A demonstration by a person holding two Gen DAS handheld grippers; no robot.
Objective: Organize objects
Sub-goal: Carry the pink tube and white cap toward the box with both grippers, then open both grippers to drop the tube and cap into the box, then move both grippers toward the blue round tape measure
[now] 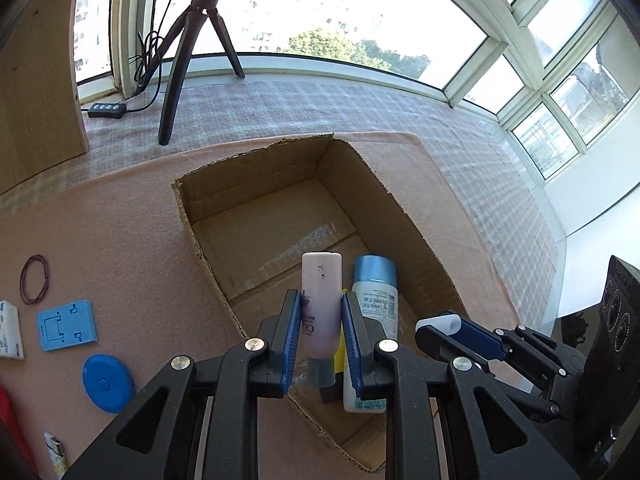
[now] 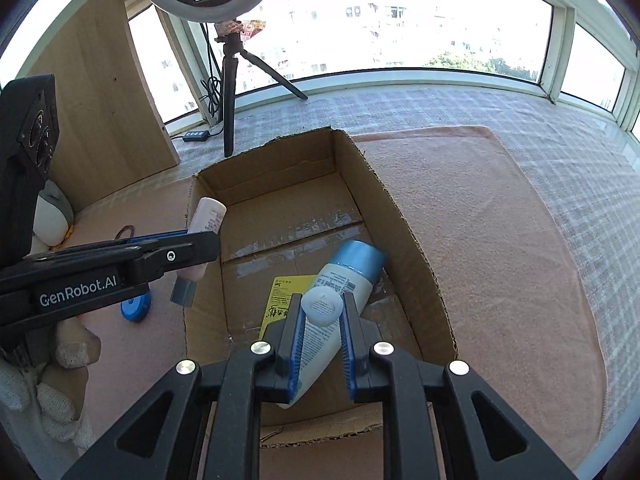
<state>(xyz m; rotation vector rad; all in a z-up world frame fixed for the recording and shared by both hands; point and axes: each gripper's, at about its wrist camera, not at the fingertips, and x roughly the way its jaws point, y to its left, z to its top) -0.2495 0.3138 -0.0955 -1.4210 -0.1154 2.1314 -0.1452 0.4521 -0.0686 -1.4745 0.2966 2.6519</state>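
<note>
Pink tube, grey cap down, is pinched between the jaws of the left gripper and hangs above the near left edge of the open cardboard box. White tube with a round white cap toward the camera is clamped between the jaws of the right gripper, over the box's near end. On the box floor: 1 blue-capped white bottle lying on its side, touching a yellow card. Box rests on a pink mat. Left of the box on the mat: rubber band, blue square plate, blue disc.
</note>
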